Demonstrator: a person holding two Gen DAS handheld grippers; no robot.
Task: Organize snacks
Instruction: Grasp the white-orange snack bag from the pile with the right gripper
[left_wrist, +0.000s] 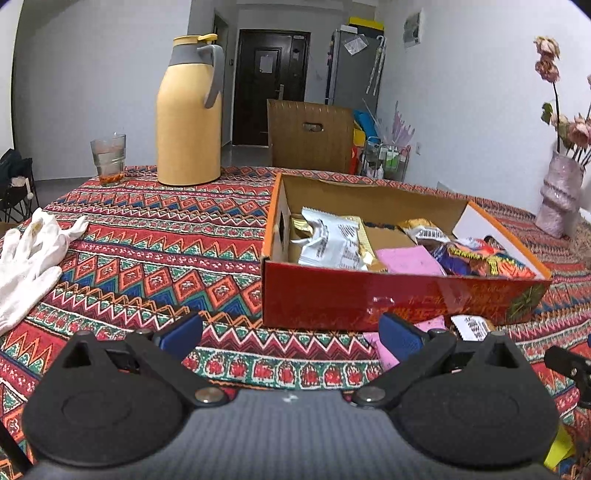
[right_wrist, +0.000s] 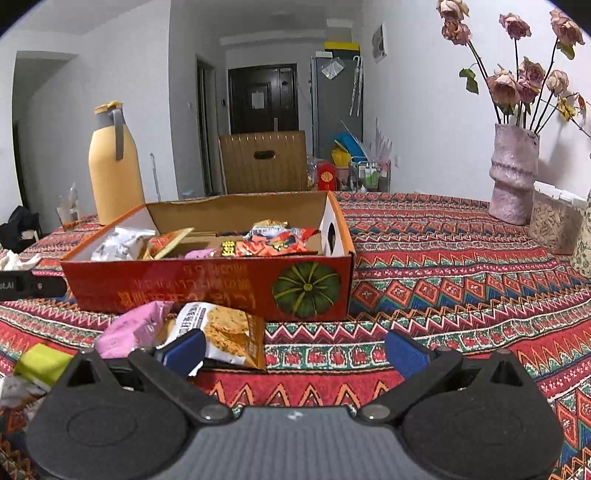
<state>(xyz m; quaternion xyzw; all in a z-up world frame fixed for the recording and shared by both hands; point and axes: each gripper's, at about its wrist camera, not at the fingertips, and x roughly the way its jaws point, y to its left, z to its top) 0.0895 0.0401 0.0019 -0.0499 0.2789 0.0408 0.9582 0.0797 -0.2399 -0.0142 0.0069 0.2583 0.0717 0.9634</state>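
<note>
An open red cardboard box (left_wrist: 369, 299) (right_wrist: 207, 288) rests on the patterned tablecloth, holding several snack packets, among them a silver one (left_wrist: 328, 243) and a pink one (left_wrist: 410, 260). In front of the box lie loose packets: a pink one (right_wrist: 133, 325), an orange cookie packet (right_wrist: 229, 332) and a yellow-green one (right_wrist: 42, 363). My left gripper (left_wrist: 291, 339) hovers open just before the box's front wall, empty. My right gripper (right_wrist: 295, 350) is open and empty too, its left finger (right_wrist: 184, 350) right beside the cookie packet.
A yellow thermos (left_wrist: 188, 114) and a glass (left_wrist: 109, 158) stand behind the box to the left. White gloves (left_wrist: 29, 258) lie at the table's left. A pink vase of dried roses (right_wrist: 513, 173) and a clear container (right_wrist: 554, 225) stand at the right. A wooden chair (left_wrist: 310, 136) is beyond the table.
</note>
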